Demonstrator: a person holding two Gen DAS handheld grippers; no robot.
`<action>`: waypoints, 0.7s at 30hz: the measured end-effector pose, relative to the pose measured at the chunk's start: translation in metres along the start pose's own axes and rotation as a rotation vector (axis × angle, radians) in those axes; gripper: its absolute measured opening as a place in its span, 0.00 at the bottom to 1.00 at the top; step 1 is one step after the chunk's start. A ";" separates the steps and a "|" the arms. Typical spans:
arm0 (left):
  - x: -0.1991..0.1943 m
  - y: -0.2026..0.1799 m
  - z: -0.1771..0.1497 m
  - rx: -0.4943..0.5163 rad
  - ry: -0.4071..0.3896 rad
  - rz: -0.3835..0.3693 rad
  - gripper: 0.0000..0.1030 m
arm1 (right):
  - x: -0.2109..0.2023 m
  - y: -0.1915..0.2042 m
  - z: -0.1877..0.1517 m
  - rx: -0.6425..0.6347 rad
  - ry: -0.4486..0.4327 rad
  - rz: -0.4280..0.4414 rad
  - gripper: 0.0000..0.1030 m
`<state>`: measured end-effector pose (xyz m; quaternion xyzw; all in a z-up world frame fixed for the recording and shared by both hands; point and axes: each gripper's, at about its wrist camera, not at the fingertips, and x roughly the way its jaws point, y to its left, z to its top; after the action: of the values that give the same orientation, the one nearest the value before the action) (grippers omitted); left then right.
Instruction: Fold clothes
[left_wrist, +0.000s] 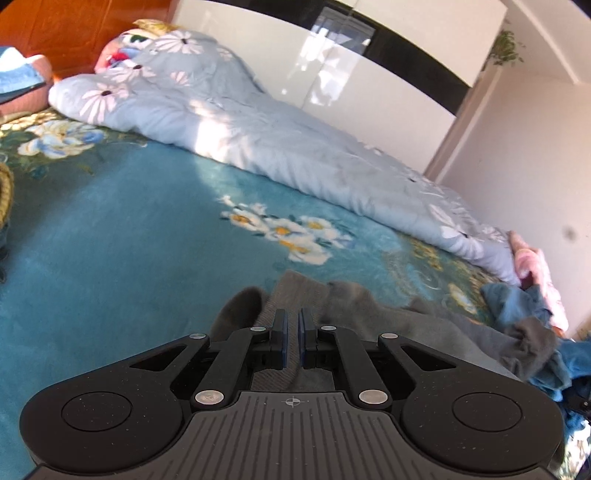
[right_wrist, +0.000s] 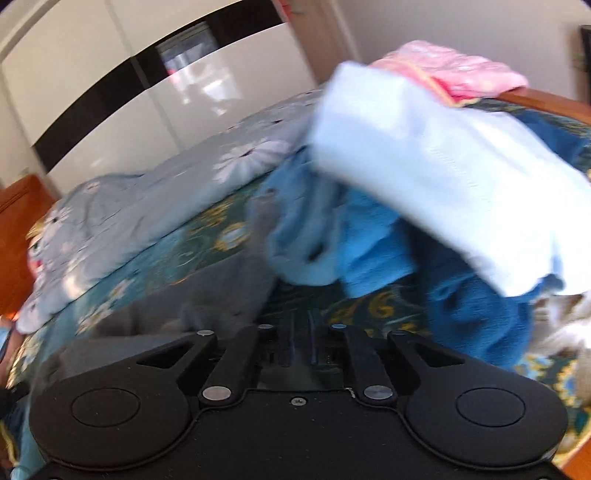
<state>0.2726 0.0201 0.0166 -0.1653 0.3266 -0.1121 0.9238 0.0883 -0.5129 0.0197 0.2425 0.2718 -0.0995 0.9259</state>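
The left claw was pinching one grey garment near the bed's close edge; open blue bedspread lay ahead. The right claw was blurred, its state unclear, before one clothes pile.

Garments, right wrist view: one pink at 1 o'clock, one white at 2, blue pile at centre, number of pieces unclear.

Left wrist view: one grey garment at 6, one quilt at 12, two grippers overall.
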 end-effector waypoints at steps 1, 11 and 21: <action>0.004 0.000 0.002 0.001 0.000 0.006 0.14 | 0.003 0.007 -0.002 -0.017 0.008 0.028 0.27; 0.052 -0.021 0.012 0.126 0.090 -0.028 0.72 | 0.063 0.064 -0.018 -0.191 0.146 0.153 0.48; 0.030 -0.026 0.004 0.122 0.043 0.047 0.12 | 0.089 0.068 -0.023 -0.119 0.191 0.172 0.29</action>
<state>0.2951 -0.0122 0.0121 -0.0984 0.3424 -0.1139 0.9274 0.1730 -0.4470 -0.0195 0.2178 0.3423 0.0200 0.9138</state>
